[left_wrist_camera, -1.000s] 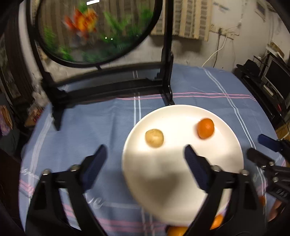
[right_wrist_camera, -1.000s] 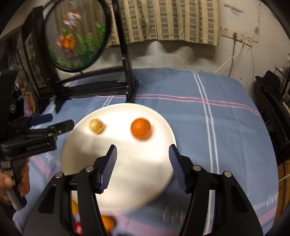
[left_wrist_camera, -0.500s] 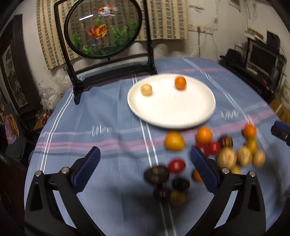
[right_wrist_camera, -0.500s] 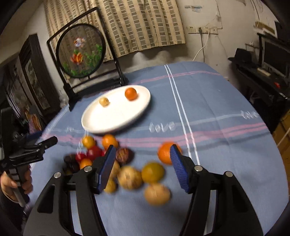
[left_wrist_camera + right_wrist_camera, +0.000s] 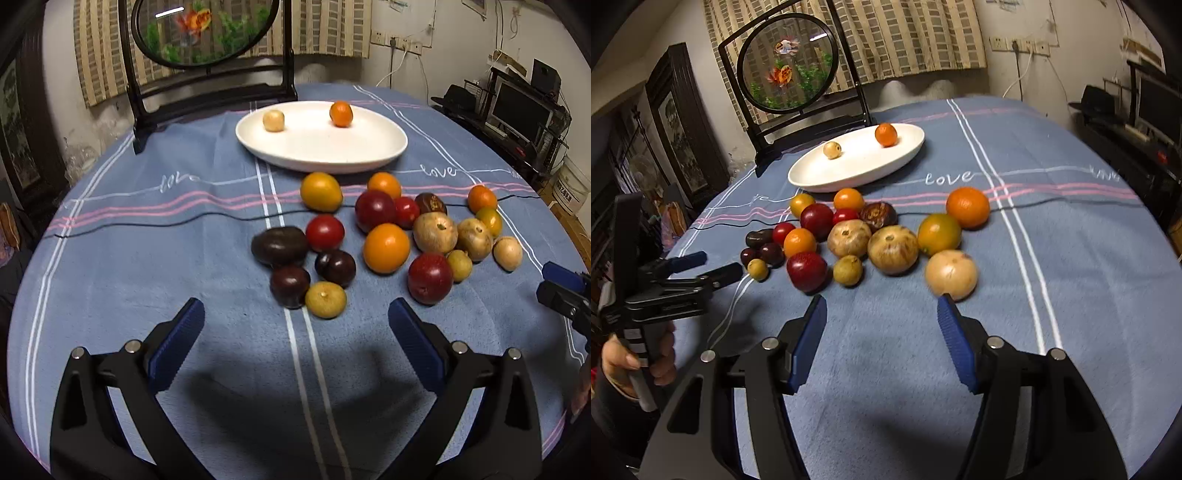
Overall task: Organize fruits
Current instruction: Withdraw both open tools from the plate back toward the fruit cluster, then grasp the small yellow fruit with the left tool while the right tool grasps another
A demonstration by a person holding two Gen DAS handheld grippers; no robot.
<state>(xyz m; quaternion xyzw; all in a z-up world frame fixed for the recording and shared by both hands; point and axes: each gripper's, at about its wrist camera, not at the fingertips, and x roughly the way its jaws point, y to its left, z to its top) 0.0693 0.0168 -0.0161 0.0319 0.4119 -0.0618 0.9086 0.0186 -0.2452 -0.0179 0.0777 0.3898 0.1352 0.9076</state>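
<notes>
A white plate (image 5: 321, 151) (image 5: 857, 166) holds a small tan fruit (image 5: 273, 121) (image 5: 832, 150) and a small orange (image 5: 341, 114) (image 5: 886, 134). Several loose fruits lie in a cluster in front of the plate: oranges, red and dark plums, tan round fruits, such as a large orange (image 5: 386, 247) and a pale tan fruit (image 5: 951, 274). My left gripper (image 5: 295, 332) is open and empty, just short of a yellow-green fruit (image 5: 325, 299). My right gripper (image 5: 882, 338) is open and empty, near the pale tan fruit.
A blue striped cloth (image 5: 147, 229) covers the round table. A black stand with a round goldfish panel (image 5: 788, 66) stands behind the plate. A thin black cable (image 5: 147, 225) crosses the cloth. A desk with a monitor (image 5: 517, 107) is at the right.
Both grippers have pulled back from above the plate toward the table's near side. The loose fruit cluster has come into view. Both stay open.
</notes>
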